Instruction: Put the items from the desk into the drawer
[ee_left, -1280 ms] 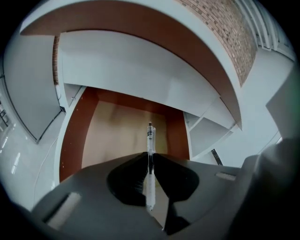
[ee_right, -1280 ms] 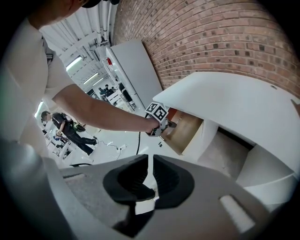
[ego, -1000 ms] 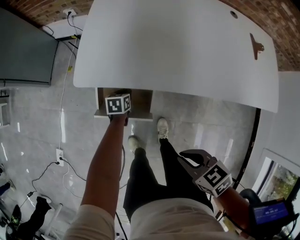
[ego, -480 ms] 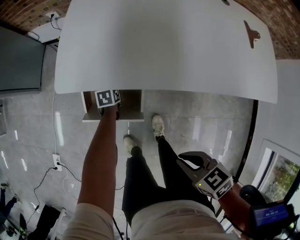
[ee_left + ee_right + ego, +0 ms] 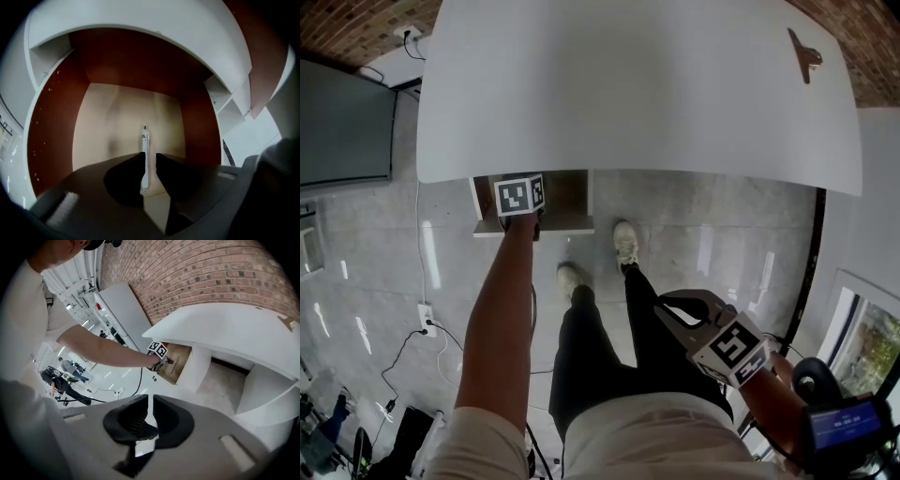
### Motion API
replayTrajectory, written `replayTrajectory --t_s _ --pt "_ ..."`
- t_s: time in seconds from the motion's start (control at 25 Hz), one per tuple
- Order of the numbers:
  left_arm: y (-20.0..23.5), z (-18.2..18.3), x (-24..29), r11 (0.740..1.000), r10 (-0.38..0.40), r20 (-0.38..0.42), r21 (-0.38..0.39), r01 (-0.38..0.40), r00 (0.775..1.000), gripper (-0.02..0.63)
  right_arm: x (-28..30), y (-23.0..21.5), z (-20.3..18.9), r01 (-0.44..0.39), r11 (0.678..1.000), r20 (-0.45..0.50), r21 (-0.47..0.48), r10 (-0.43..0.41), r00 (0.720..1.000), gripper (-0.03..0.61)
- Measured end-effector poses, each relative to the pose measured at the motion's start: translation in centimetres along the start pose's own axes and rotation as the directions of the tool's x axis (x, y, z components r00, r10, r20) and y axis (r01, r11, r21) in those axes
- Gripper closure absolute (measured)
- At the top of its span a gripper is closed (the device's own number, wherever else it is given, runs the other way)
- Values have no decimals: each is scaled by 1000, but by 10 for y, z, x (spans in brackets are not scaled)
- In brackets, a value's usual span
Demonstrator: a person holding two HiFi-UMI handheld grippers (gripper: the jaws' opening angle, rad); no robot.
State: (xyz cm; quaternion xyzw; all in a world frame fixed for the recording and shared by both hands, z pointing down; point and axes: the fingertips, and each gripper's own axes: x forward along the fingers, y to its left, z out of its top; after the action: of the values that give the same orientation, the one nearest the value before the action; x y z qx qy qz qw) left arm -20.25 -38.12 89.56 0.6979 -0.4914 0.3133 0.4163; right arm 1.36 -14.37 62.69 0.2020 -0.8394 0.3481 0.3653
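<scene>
The drawer stands pulled out under the left end of the white desk. My left gripper reaches into it, its marker cube on top. In the left gripper view a white pen lies lengthwise on the drawer's beige floor. My left gripper hangs over it, jaws a narrow gap apart; the left jaw's edge covers part of the pen. My right gripper hangs low beside my leg, shut and empty. A small brown item lies at the desk's far right.
The drawer has red-brown side walls. My legs and shoes stand on the grey floor just right of the drawer. Cables run over the floor at left. A brick wall rises behind the desk.
My left gripper has stayed at the drawer, reaching a little further in. The right gripper has hardly moved. The head view has shifted slightly.
</scene>
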Motion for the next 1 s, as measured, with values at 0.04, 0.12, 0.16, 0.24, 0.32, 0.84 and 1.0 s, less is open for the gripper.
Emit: replayTrajectory --t_s 0.04,0.12,0.16,0.24,0.32,0.84,1.0 --pt "-3 0 -5 1000 -1 0 11 1 1000 532 0 2 2 -6 1000 9 0 6 1000 548" --pt "-9 -1 -17 1000 -5 7 29 5 1000 532 -1 6 6 -15 1000 27 -10 15 1000 548" --pt "-13 -1 -24 999 -10 14 33 9 1000 532 -1 7 8 -19 1000 36 -20 20 999 548" --pt "-19 -3 -37 999 -22 30 35 21 999 532 1 9 14 -26 999 60 -42 29 998 548" --pt "-24 -6 -57 999 -30 41 39 28 999 532 1 15 20 -37 997 68 -61 41 997 548" --pt "-85 -32 -240 982 -174 110 95 164 979 532 -24 91 67 -32 987 163 -160 58 985 557" --pt "-105 -29 -300 970 -225 164 133 205 960 532 -31 108 74 -14 980 204 -197 54 977 558"
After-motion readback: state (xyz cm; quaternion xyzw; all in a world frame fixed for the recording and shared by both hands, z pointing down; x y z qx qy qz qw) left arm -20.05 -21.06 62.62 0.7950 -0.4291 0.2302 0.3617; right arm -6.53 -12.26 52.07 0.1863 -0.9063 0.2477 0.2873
